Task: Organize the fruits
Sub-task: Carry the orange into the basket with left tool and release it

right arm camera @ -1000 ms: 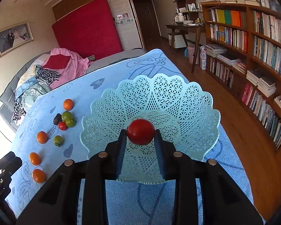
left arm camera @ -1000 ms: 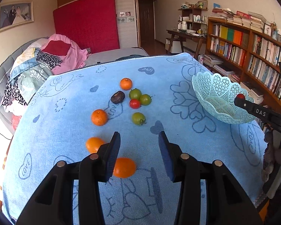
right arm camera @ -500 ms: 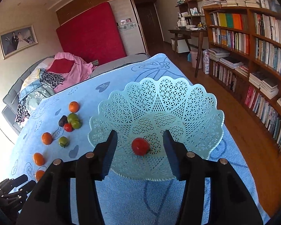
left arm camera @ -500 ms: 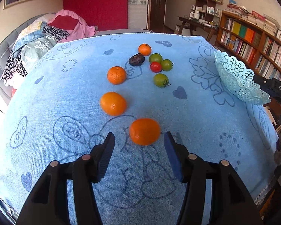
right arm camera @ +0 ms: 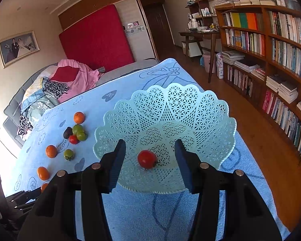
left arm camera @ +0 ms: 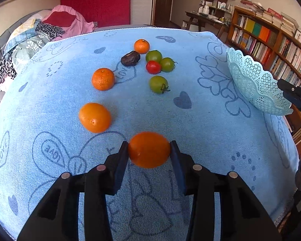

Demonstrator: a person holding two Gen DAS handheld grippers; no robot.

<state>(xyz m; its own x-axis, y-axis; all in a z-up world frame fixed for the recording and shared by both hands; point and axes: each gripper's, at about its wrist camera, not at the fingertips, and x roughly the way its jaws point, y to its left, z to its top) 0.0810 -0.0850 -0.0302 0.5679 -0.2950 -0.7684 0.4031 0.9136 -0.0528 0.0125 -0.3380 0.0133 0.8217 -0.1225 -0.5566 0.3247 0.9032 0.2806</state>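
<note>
On the blue towel (left arm camera: 210, 120), the left gripper (left arm camera: 149, 150) is closing, both pads touching an orange (left arm camera: 148, 149) caught between them. The right gripper (right arm camera: 150, 156) hangs released above the pale lattice basket (right arm camera: 190, 104), a red tomato (right arm camera: 147, 159) lying loose in the basket between its spread jaws.

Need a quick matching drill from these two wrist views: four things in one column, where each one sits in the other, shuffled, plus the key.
Things:
1. nearest orange
2. red tomato
3. dark fruit
4. basket

Places:
A. lying in the basket
B. on the blue cloth by the green tomatoes
C. between the pads of the left gripper
D. in front of the open right gripper

Pairs: 1-C, 2-A, 3-B, 4-D
</note>
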